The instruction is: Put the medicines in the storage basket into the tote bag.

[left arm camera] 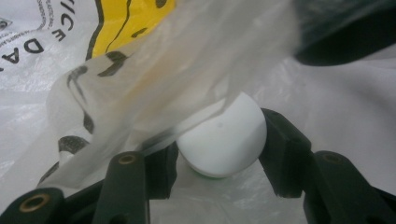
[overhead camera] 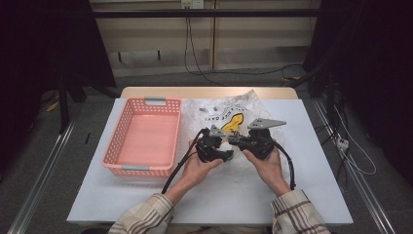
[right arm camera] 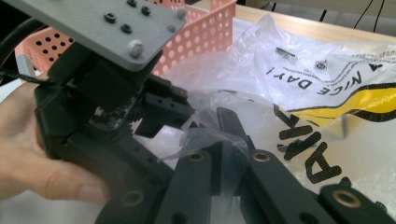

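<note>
Left gripper [left arm camera: 219, 154] clamps white ball [left arm camera: 224, 142] inside plastic bag [right arm camera: 299, 93]; right gripper [right arm camera: 229, 135] pinches bag's edge, beside pink basket [overhead camera: 146, 136].

**What the Bag and the Frame Edges Kept Back**

A fold of the plastic bag [left arm camera: 154, 79] draped over the top and left of the white ball [left arm camera: 223, 142], whose underside was hidden; a green sliver beneath it was too small to identify. In the high view both grippers' jaws were lost among bodies and hands. The small print on the bag was illegible. The pink basket [right arm camera: 205, 32] was cut off by the picture's top edge.
</note>
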`<state>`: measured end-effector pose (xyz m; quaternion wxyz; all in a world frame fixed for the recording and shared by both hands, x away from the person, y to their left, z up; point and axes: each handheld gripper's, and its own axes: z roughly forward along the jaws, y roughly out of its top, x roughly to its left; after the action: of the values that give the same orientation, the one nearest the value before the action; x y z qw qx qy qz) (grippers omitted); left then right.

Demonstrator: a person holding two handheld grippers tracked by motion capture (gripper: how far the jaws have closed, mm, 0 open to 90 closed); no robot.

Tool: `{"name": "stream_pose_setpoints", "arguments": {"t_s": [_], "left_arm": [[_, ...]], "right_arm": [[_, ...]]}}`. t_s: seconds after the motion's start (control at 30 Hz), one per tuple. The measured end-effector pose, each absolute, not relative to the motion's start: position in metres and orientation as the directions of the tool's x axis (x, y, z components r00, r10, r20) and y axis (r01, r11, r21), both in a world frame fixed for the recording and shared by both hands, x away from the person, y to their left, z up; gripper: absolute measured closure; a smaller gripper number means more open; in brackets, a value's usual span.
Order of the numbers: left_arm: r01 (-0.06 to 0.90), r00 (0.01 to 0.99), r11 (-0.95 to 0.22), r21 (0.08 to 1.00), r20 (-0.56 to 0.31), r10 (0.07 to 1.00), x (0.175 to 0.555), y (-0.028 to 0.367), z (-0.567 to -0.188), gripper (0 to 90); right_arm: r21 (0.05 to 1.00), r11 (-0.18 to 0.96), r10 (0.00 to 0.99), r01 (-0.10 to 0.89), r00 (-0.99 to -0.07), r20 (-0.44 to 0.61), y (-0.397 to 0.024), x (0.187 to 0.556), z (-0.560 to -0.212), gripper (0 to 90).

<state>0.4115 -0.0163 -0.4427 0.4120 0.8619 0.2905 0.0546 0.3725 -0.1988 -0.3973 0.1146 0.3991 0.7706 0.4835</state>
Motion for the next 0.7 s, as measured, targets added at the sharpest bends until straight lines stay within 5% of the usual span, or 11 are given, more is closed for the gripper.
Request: {"name": "stream_pose_setpoints", "arguments": {"t_s": [0.23,0.5,0.7], "left_arm": [[0.430,0.844,-0.523,0.736,-0.122,0.523,0.409,-0.019,-0.446,45.9],[0.425,0.849,-0.475,0.770,-0.157,0.505,0.404,-0.010,-0.431,26.5],[0.390,0.869,-0.483,0.784,-0.141,0.474,0.394,-0.003,-0.415,22.5]], "right_arm": [[0.828,0.223,0.726,0.514,-0.654,0.211,-0.200,0.371,-0.402,90.0],[0.831,0.215,0.727,0.513,-0.653,0.214,-0.203,0.371,-0.401,90.0],[0.834,0.219,0.727,0.507,-0.655,0.207,-0.203,0.371,-0.400,90.0]]}}
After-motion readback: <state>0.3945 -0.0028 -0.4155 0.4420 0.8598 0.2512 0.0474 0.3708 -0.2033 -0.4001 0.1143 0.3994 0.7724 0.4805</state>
